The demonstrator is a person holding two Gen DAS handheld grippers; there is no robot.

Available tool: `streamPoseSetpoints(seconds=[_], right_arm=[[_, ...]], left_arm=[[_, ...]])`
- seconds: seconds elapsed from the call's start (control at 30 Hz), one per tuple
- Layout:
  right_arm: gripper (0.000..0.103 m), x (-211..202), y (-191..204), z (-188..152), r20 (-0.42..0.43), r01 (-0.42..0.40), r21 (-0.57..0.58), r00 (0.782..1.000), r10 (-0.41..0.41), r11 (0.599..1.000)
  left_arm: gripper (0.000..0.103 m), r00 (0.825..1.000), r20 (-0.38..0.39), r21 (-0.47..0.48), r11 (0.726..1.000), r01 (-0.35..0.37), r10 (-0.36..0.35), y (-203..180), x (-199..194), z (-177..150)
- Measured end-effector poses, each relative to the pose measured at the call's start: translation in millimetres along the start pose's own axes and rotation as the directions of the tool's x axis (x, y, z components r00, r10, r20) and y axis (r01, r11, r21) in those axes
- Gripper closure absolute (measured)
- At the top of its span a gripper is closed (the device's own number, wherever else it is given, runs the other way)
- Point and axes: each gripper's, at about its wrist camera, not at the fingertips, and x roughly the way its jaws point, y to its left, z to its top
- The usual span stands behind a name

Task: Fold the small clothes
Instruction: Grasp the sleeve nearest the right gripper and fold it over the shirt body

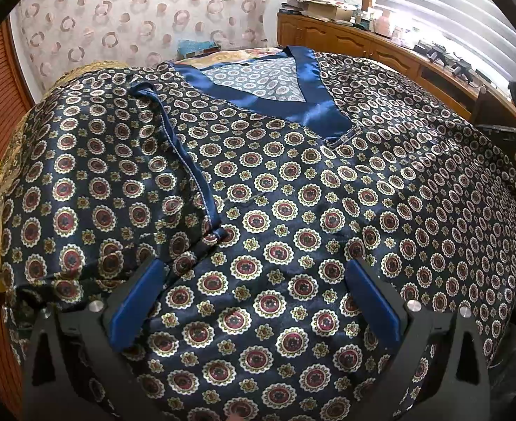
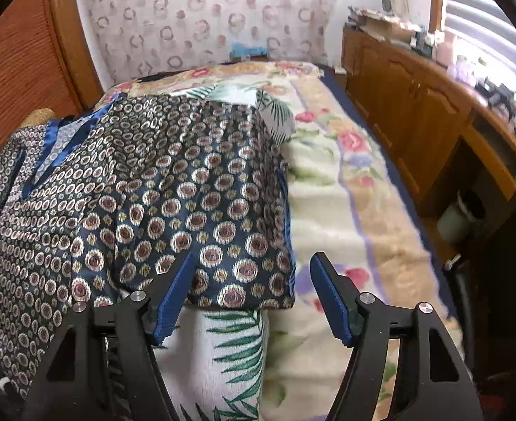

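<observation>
One patterned shirt (image 1: 293,193) lies on the bed (image 2: 345,210). Two grippers: left gripper (image 1: 254,280) jaws released; right gripper (image 2: 250,273) jaws released, gripping nothing.

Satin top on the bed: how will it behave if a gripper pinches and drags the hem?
The patterned top looks glossy, so it will probably slip between the pads. It lies limp with a sleeve folded over, so it is likely floppy and will sag. It probably slides easily over the fluffy blanket.
</observation>
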Motion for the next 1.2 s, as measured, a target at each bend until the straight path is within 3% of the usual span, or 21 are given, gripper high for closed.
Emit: streamPoseSetpoints(seconds=[0.27, 0.33, 0.43, 0.5, 0.57, 0.8, 1.0, 1.2], right_arm=[[0.064, 3, 1, -5, -0.003, -0.091, 0.033, 0.996, 0.091, 0.995], [0.066, 1, 9, -4, -0.004, -0.066, -0.013, 0.998, 0.066, 0.998], [0.078, -2, 18, -1, -0.011, -0.005, -0.081, 1.000, 0.004, 0.997], [0.091, -3, 21, 0, -0.009, 0.028, -0.116, 1.000, -0.029, 0.993], [0.095, -4, 21, 2, -0.001, 0.043, -0.127, 0.999, -0.044, 0.991], [0.098, -23, 38, 22, 0.105, 0.046, -0.152, 0.994, -0.031, 0.987], [0.098, -36, 89, 44, 0.169, -0.017, -0.234, 0.984, 0.059, 0.972], [0.098, -35, 142, 46, 0.161, -0.105, -0.306, 0.974, 0.160, 0.946]], left_arm=[[0.000, 0.999, 0.018, -0.042, 0.998, -0.044, 0.045, 3, -5, -2], [0.000, 0.997, 0.057, -0.069, 0.996, -0.051, 0.055, 4, -14, -2], [0.000, 0.993, 0.106, -0.105, 0.994, -0.041, 0.052, 3, -29, 0], [0.000, 0.989, 0.137, -0.122, 0.992, -0.045, 0.061, 2, -39, 2], [0.000, 0.984, 0.166, -0.131, 0.991, -0.040, 0.062, 1, -49, 3], [0.000, 0.967, 0.240, -0.132, 0.990, -0.050, 0.081, -7, -74, 6], [0.000, 0.959, 0.269, -0.137, 0.989, -0.056, 0.091, -15, -85, 7], [0.000, 0.949, 0.302, -0.170, 0.985, -0.035, 0.086, -14, -92, 3]])
